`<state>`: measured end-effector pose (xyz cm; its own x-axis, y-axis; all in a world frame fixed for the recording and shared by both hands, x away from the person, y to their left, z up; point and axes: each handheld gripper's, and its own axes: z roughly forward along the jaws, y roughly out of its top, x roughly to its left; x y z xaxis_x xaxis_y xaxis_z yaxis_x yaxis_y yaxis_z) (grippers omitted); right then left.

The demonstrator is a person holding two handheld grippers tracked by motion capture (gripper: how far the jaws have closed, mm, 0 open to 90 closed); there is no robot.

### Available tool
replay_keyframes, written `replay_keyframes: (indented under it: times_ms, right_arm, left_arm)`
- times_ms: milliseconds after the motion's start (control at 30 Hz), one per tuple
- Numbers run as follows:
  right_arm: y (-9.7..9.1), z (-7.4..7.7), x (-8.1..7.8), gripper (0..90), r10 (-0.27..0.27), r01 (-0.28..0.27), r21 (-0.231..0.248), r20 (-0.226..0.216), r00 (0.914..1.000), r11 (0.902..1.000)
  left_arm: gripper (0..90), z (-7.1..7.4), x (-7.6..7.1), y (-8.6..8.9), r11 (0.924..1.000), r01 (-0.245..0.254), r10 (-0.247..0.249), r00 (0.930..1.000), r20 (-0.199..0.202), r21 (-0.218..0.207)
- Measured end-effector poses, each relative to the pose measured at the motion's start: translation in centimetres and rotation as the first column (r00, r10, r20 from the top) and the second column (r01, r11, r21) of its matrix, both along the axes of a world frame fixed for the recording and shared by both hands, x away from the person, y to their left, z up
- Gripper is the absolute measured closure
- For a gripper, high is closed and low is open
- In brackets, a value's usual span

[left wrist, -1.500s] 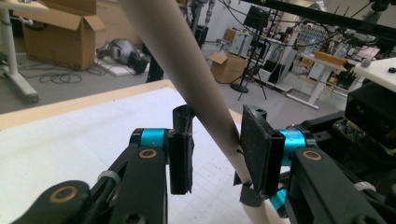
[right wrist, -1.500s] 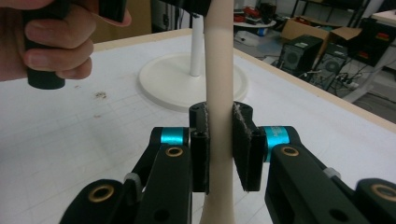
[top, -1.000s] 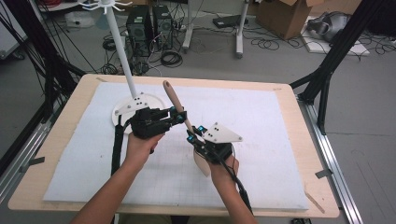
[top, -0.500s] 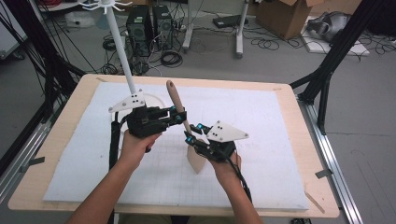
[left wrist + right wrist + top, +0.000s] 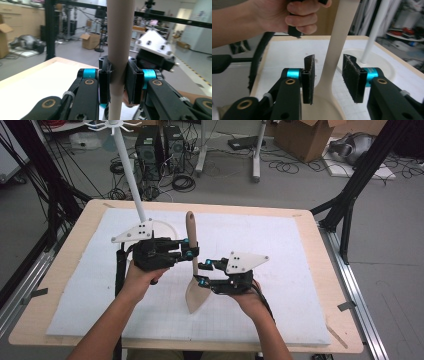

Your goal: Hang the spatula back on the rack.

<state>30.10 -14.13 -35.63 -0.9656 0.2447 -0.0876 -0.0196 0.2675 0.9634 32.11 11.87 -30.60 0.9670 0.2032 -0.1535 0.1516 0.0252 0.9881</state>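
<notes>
While the left gripper (image 5: 189,251) clamps the spatula (image 5: 192,270), the right gripper's (image 5: 204,273) just-opened jaws flank its neck untouching.

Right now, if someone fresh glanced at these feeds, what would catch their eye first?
The pale wooden spatula held upright over the middle of the white mat, its handle clamped in the left gripper. Just below, the right gripper has its pads standing apart on either side of the spatula's neck, having just opened. Behind them, a white hook stand rises from the mat's far left corner.

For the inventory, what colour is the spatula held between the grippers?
Pale beige spatula; clearest in the high view.
</notes>
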Motion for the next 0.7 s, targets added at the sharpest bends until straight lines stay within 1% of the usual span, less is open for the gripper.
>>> replay_keyframes:
  times_ms: [33, 67, 100, 133, 167, 200, 233, 267, 300, 333, 367, 400, 433, 467, 533, 567, 633, 667, 700]
  right_arm:
    - [0.1, 0.0, 0.1, 67.0, 0.017, -0.017, 0.004, -0.001, 0.9999, 0.9999]
    - [0.1, -0.1, 0.2, 69.3, 0.029, -0.029, 0.009, 0.008, 0.9996, 0.9995]
    - [0.2, -0.1, 0.2, 72.3, 0.042, -0.042, 0.011, 0.001, 0.9991, 0.9991]
    - [0.2, -0.1, 0.3, 73.8, 0.036, -0.036, 0.011, 0.002, 0.9994, 0.9993]
    - [0.2, -0.1, 0.3, 75.0, 0.039, -0.039, 0.014, -0.011, 0.9992, 0.9991]
    - [0.2, -0.1, 0.3, 76.2, 0.019, -0.019, 0.024, -0.023, 0.9995, 0.9995]
    - [0.2, -0.2, 0.3, 77.0, 0.012, -0.011, 0.028, -0.039, 0.9992, 0.9996]
    - [0.2, -0.2, 0.2, 77.9, -0.026, 0.027, 0.030, -0.051, 0.9983, 0.9992]
    - [0.2, -0.2, 0.2, 78.1, -0.049, 0.051, 0.030, -0.061, 0.9969, 0.9983]
    - [0.4, -0.2, 0.1, 78.2, -0.074, 0.075, 0.022, -0.060, 0.9955, 0.9969]
    - [0.5, -0.2, 0.0, 78.3, -0.088, 0.090, 0.018, -0.065, 0.9940, 0.9958]
    - [0.7, -0.2, -0.2, 78.4, -0.111, 0.112, 0.012, -0.070, 0.9913, 0.9936]
    - [0.9, -0.2, -0.3, 78.5, -0.148, 0.149, 0.007, -0.075, 0.9861, 0.9888]
    - [1.1, -0.3, -0.4, 78.5, -0.172, 0.173, 0.003, -0.071, 0.9825, 0.9849]
    - [1.4, -0.3, -0.5, 78.5, -0.214, 0.214, -0.006, -0.078, 0.9737, 0.9767]
    - [1.6, -0.4, -0.5, 78.5, -0.230, 0.231, -0.002, -0.076, 0.9702, 0.9730]
    - [1.8, -0.5, -0.6, 78.5, -0.261, 0.262, 0.003, -0.094, 0.9608, 0.9650]
    - [1.8, -0.6, -0.5, 78.5, -0.270, 0.272, 0.009, -0.102, 0.9575, 0.9623]
    - [1.8, -0.6, -0.6, 78.5, -0.282, 0.285, 0.014, -0.117, 0.9524, 0.9584]
  left_arm:
    - [75.2, 0.0, -0.1, 0.0, 1.0000, 0.010, -0.010, 1.0000, 0.003, -0.003]
    - [75.2, 0.0, -0.1, -0.1, 0.9998, 0.018, -0.018, 0.9998, 0.007, -0.004]
    - [75.2, 0.0, -0.2, -0.1, 0.9997, 0.023, -0.023, 0.9997, 0.005, -0.003]
    - [75.2, 0.0, -0.2, -0.1, 0.9998, 0.020, -0.020, 0.9997, 0.010, -0.003]
    - [75.2, 0.0, -0.2, -0.1, 0.9998, 0.020, -0.020, 0.9997, 0.012, -0.007]
    - [75.2, 0.0, -0.2, 0.0, 0.9999, 0.017, -0.017, 0.9997, 0.020, -0.003]
    - [75.1, 0.0, -0.3, 0.0, 1.0000, 0.004, -0.004, 0.9997, 0.022, -0.004]
    - [75.0, 0.0, -0.3, 0.0, 1.0000, -0.001, 0.001, 0.9997, 0.024, -0.001]
    - [74.9, -0.1, -0.3, 0.0, 0.9999, -0.015, 0.015, 0.9996, 0.024, 0.001]
    - [74.9, -0.1, -0.2, 0.0, 0.9998, -0.022, 0.021, 0.9995, 0.024, 0.004]
    - [74.8, -0.2, -0.3, 0.0, 0.9993, -0.038, 0.038, 0.9990, 0.026, 0.005]
    - [74.8, -0.3, -0.3, 0.0, 0.9982, -0.059, 0.058, 0.9979, 0.029, 0.012]
    - [74.8, -0.3, -0.4, -0.1, 0.9966, -0.081, 0.081, 0.9963, 0.029, 0.012]
    - [74.7, -0.4, -0.4, -0.1, 0.9947, -0.100, 0.099, 0.9945, 0.036, 0.024]
    - [73.5, -0.4, -0.5, -0.3, 0.9900, -0.139, 0.138, 0.9896, 0.041, 0.024]
    - [70.5, -0.4, -0.6, -0.3, 0.9882, -0.152, 0.151, 0.9877, 0.040, 0.020]
    - [64.8, -0.4, -0.7, -0.5, 0.9829, -0.183, 0.181, 0.9822, 0.049, 0.022]
    - [64.3, -0.4, -0.7, -0.6, 0.9807, -0.193, 0.192, 0.9800, 0.054, 0.029]
    - [62.0, -0.4, -0.7, -0.7, 0.9789, -0.202, 0.200, 0.9782, 0.054, 0.029]
